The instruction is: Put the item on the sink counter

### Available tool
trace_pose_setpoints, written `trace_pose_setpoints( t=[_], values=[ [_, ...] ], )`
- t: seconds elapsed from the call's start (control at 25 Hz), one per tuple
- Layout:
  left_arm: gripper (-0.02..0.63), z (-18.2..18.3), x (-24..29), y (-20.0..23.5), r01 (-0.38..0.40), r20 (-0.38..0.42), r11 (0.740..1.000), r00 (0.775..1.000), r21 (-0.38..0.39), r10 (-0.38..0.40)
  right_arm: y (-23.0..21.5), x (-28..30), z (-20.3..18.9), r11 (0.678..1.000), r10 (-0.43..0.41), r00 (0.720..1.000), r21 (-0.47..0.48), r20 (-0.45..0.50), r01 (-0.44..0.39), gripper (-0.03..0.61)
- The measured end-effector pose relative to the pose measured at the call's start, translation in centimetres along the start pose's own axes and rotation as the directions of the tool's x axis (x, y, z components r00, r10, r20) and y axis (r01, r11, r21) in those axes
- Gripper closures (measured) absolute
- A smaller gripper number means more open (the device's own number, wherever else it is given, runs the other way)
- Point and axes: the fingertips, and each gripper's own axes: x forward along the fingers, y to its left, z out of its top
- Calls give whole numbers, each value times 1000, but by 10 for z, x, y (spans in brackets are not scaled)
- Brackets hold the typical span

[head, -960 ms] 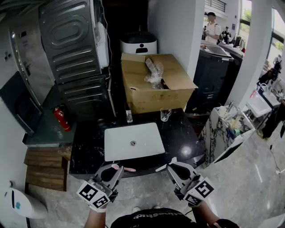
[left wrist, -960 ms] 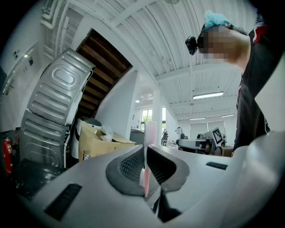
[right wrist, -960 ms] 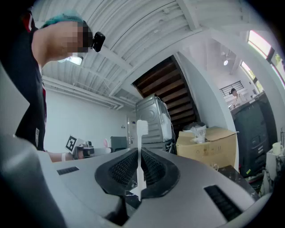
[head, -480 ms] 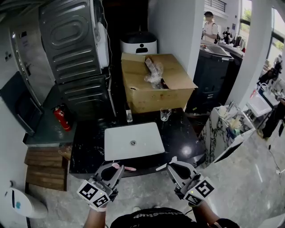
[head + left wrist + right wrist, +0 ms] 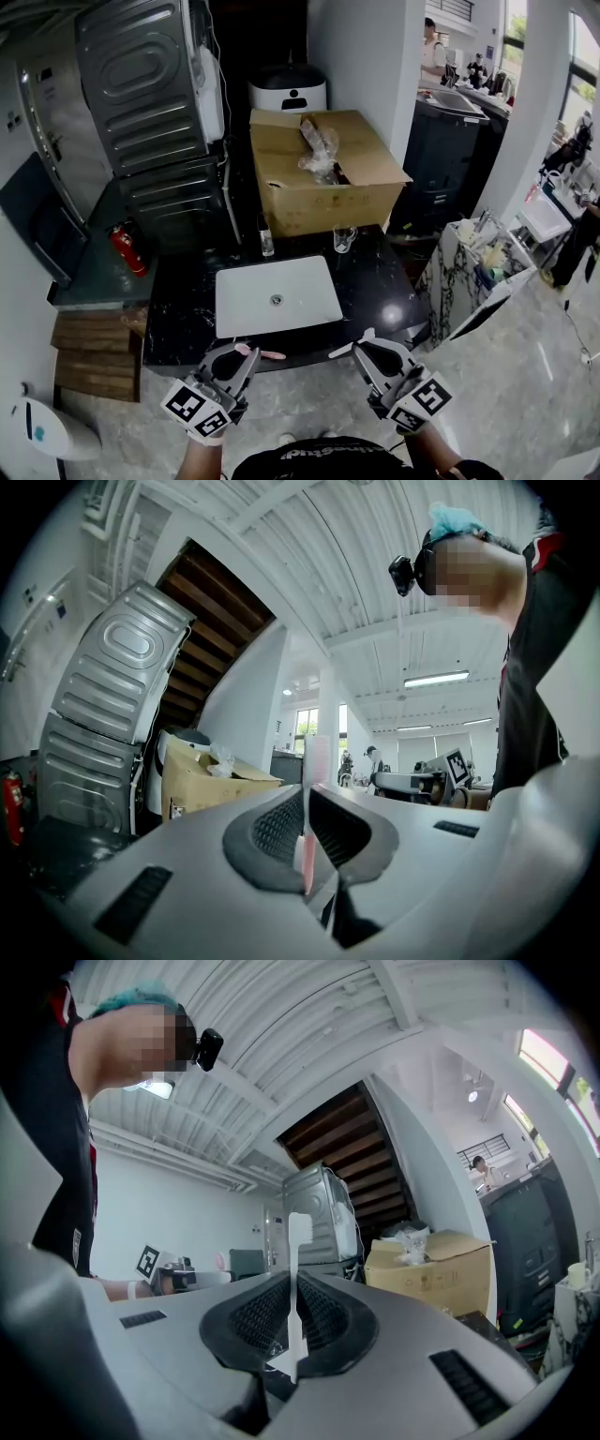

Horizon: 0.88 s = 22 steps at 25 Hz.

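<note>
My left gripper (image 5: 240, 356) is shut on a pink toothbrush (image 5: 266, 355), which pokes out sideways toward the front edge of the counter. In the left gripper view the pink toothbrush (image 5: 316, 757) stands up between the closed pads. The right gripper (image 5: 364, 349) is shut on a white toothbrush (image 5: 339, 352); its bristle head (image 5: 299, 1228) rises above the jaws in the right gripper view. Both grippers hover just in front of the black sink counter (image 5: 380, 281), whose white basin (image 5: 253, 305) lies beyond them.
At the back of the counter stand a small bottle (image 5: 266, 243) and a glass (image 5: 344, 238), with an open cardboard box (image 5: 361, 197) behind. A metal appliance (image 5: 141, 94) and a red fire extinguisher (image 5: 125, 249) are at the left. Marble cabinets are at the right.
Both grippers stay shut on their toothbrushes in the same place. The head view has shifted slightly, so the counter and box sit a little further left.
</note>
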Motion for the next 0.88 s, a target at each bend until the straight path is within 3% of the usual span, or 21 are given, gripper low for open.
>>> trace_pose_setpoints(
  t=[0.24,0.6,0.88],
  values=[
    [584,-3,18,-12,10,1,1000,1000,0,-10,-13,-15,-2,1000,1,1000,-13,-10,-1,526],
    [584,-7,54,-35,19,-4,1000,1000,3,-19,-39,-40,14,999,18,999,26,47,-20,528],
    [584,-11,73,-51,22,-9,1000,1000,11,-22,-66,-65,-1,1000,-17,1000,-1,-16,17,528]
  ],
)
